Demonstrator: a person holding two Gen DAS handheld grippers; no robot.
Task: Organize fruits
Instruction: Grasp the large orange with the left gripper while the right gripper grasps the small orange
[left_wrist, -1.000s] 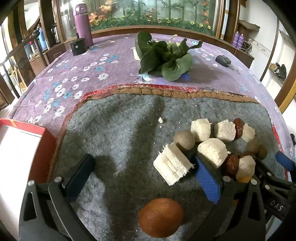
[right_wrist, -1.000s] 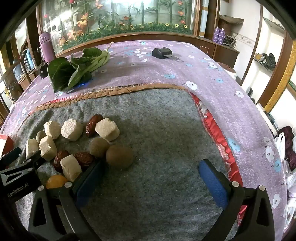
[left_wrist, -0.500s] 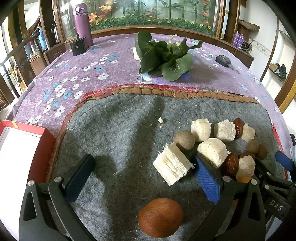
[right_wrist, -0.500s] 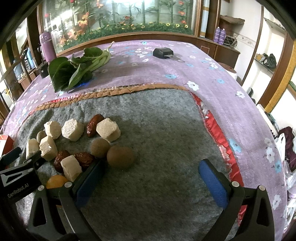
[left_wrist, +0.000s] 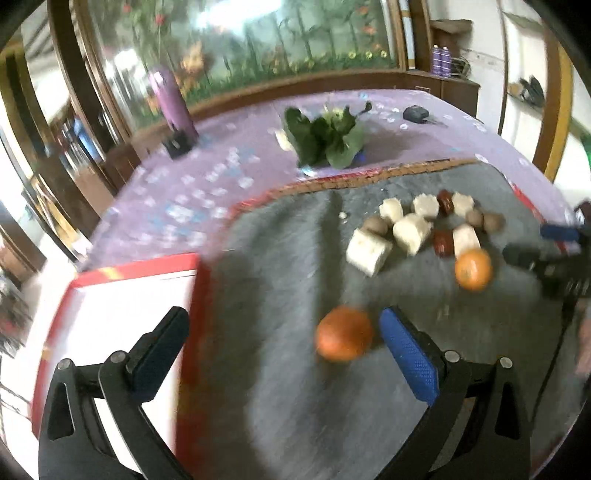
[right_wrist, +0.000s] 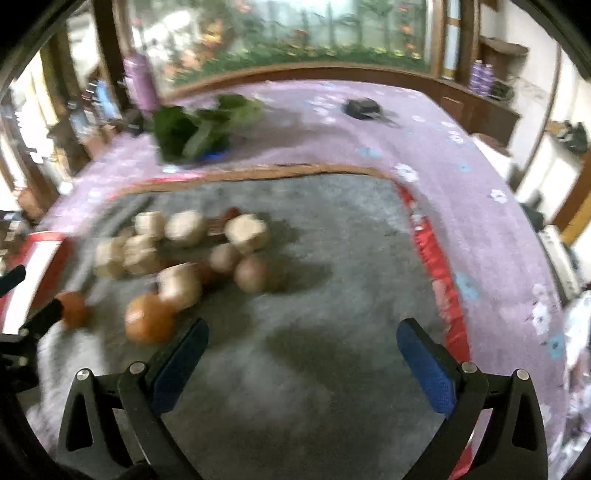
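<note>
**Fruits loose on the felt, both grippers empty**

Fruits sit in a cluster (left_wrist: 424, 229) on the grey felt mat (left_wrist: 288, 387): pale cut chunks, dark red dates and small brown round ones packed close, with one orange (left_wrist: 474, 269) at the cluster's near edge and a second orange (left_wrist: 343, 338) apart from it, just beside the blue pad of your left gripper (left_wrist: 280, 347). That gripper's jaws stand wide apart and hold nothing. Your right gripper (right_wrist: 301, 354) is likewise spread over bare felt, clamping nothing.

Both views are smeared by motion, so your aim is the risk here. Close on the near orange while moving and the pad will likely nudge it and send it rolling across the felt. Reach into the cluster and a wide jaw could shove neighbouring pieces apart or pinch two at once.

Your left camera shows the red-rimmed white tray (left_wrist: 140, 284) beside the mat, probably where the sorted fruit belongs; the right camera catches only a sliver of it at the left edge. The right view shows the mat's clear right half and red border (right_wrist: 432, 258).
</note>
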